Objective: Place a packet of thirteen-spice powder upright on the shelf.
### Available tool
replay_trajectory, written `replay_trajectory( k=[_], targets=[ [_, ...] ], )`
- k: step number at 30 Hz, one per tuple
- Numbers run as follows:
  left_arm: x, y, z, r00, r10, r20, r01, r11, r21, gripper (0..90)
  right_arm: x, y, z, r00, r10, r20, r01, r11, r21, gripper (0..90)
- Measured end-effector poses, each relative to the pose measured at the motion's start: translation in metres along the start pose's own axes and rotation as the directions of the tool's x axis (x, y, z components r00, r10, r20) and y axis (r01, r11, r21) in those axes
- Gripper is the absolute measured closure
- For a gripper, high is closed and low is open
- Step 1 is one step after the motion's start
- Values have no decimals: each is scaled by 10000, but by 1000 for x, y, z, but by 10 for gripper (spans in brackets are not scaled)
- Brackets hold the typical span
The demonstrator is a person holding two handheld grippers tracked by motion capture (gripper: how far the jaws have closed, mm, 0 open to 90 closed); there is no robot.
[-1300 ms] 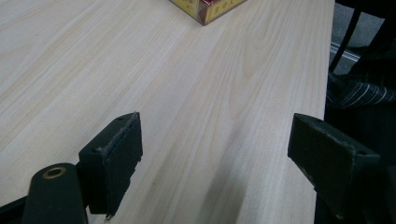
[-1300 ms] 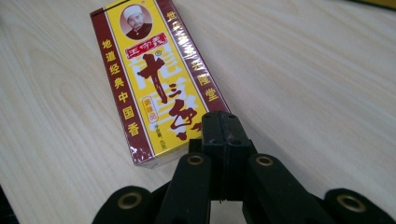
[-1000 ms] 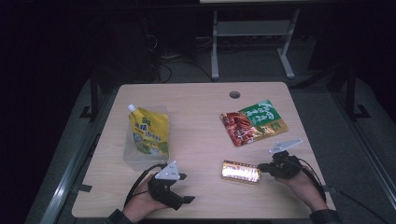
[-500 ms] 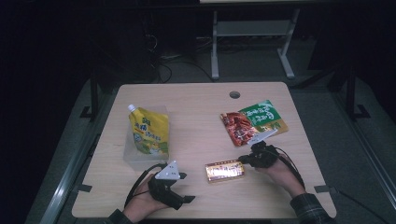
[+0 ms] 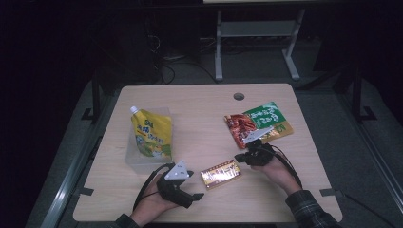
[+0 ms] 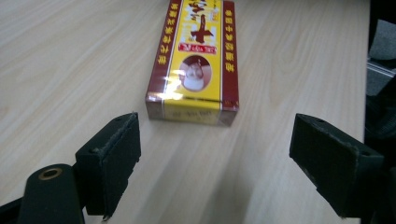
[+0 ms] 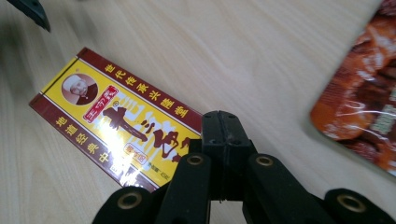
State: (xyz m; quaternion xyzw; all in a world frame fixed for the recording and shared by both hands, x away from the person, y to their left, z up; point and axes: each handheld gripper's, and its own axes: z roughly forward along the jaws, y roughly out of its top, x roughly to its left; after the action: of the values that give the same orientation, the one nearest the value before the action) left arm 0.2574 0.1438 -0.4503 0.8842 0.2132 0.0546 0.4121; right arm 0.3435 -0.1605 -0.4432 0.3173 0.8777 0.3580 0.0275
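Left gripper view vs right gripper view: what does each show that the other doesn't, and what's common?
Left gripper view alone: the left gripper with its jaws wide open, and the near short end of the yellow and red box lying just ahead of them, untouched. Right gripper view alone: the right gripper with its jaws shut together with nothing between them, their tips over the box's end, and the edge of the orange-red snack pouch at the right. Shared: the box lying flat on the wooden table.
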Motion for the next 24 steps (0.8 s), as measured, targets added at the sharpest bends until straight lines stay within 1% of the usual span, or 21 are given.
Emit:
replay_trajectory(
  k=[2,3,4,6,7,8,10,14,15,17,19,20,21,24],
  targets=[
    [0,3,5,9999,63,-120,-62,10000,61,156,-2,-2,-6,9999,129,85,-128,9999,-109,897],
    [1,4,7,9999,85,-108,-84,9999,131,155,-2,-3,-9,9996,254,97,-253,9996,-123,898],
    [1,5,9,9998,153,-125,-152,9998,85,155,-3,-4,-11,9997,222,137,-220,9997,-135,898],
    [2,6,13,9997,214,-140,-212,9997,139,153,-4,-7,-14,9994,263,204,-261,9996,-91,898],
    [3,7,15,9996,253,-122,-251,9996,162,152,-5,-8,-15,9995,192,242,-190,9998,-101,898],
    [3,8,17,9996,256,-111,-254,9995,202,150,-4,-9,-17,9993,306,195,-304,9995,-116,898],
    [4,10,21,9995,299,-92,-298,9994,202,145,-5,-12,-19,9993,323,212,-320,9994,-145,898],
    [6,14,28,9987,508,-94,-504,9979,400,144,-4,-14,-19,9995,248,197,-248,9997,-18,898],
    [6,15,29,9983,564,-109,-559,9975,439,144,-3,-14,-19,9998,138,164,-137,9999,-12,898],
    [6,15,32,9984,558,-86,-552,9970,550,144,-3,-14,-19,9998,113,139,-113,9999,-37,899],
    [6,15,34,9988,468,-109,-461,9972,596,146,-1,-13,-18,9999,-24,101,25,10000,-60,898],
    [6,15,35,9991,423,-97,-416,9971,644,147,0,-12,-18,10000,55,59,-55,10000,-13,898],
    [6,15,35,9989,453,-107,-445,9968,663,154,0,-12,-17,10000,-46,29,46,10000,-9,898],
    [6,15,35,9990,438,-106,-430,9969,652,183,3,-11,-15,9999,-101,-91,101,9999,25,898]
  ],
)
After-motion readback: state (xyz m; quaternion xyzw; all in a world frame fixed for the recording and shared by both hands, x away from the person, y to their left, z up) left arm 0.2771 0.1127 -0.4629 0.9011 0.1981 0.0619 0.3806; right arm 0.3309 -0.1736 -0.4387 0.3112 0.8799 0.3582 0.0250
